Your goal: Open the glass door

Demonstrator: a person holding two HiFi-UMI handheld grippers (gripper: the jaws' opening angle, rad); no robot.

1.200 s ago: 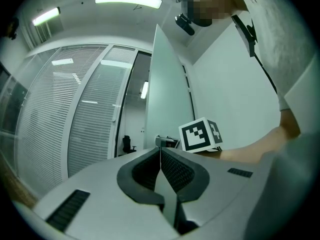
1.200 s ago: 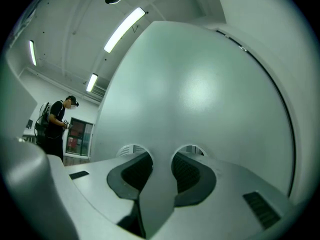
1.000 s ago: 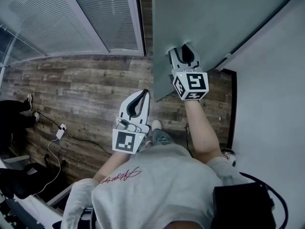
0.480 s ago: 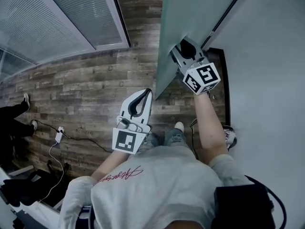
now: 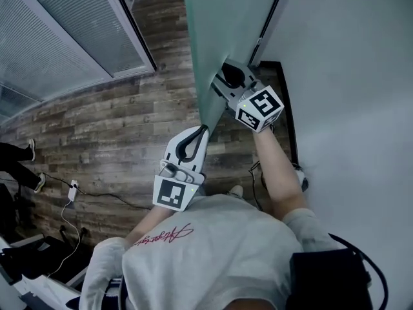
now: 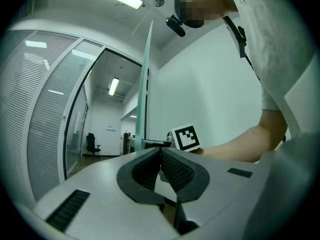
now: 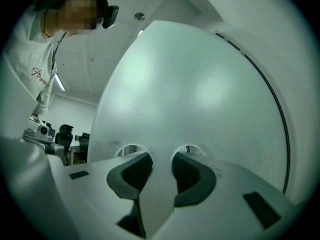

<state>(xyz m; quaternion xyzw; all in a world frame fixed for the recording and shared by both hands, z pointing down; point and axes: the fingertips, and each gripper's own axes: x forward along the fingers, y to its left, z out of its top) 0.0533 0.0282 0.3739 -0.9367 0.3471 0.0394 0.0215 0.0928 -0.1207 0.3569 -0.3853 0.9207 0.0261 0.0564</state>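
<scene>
The frosted glass door [image 5: 226,18] stands swung out from the white wall, and its pale face fills the right gripper view [image 7: 200,84]. My right gripper [image 5: 224,77] is against that face near the free edge. Its jaws [image 7: 161,156] are closed on a pale upright door handle [image 7: 158,189] that runs between the pads. My left gripper [image 5: 201,129] hangs lower, just off the door's edge, shut with nothing in it. In the left gripper view its tips [image 6: 160,150] meet, and the door [image 6: 146,84] shows edge-on as a thin green line ahead.
A white wall [image 5: 348,57] runs close on the right, with a black floor strip [image 5: 288,108] at its foot. A glass partition with blinds [image 5: 58,37] is on the left over wood flooring [image 5: 129,121]. A cable and power strip [image 5: 72,189] lie at the lower left.
The door has swung further round and now shows more edge-on. My right gripper has travelled with it, still on the handle, and the left gripper has come along beside the door's edge.
</scene>
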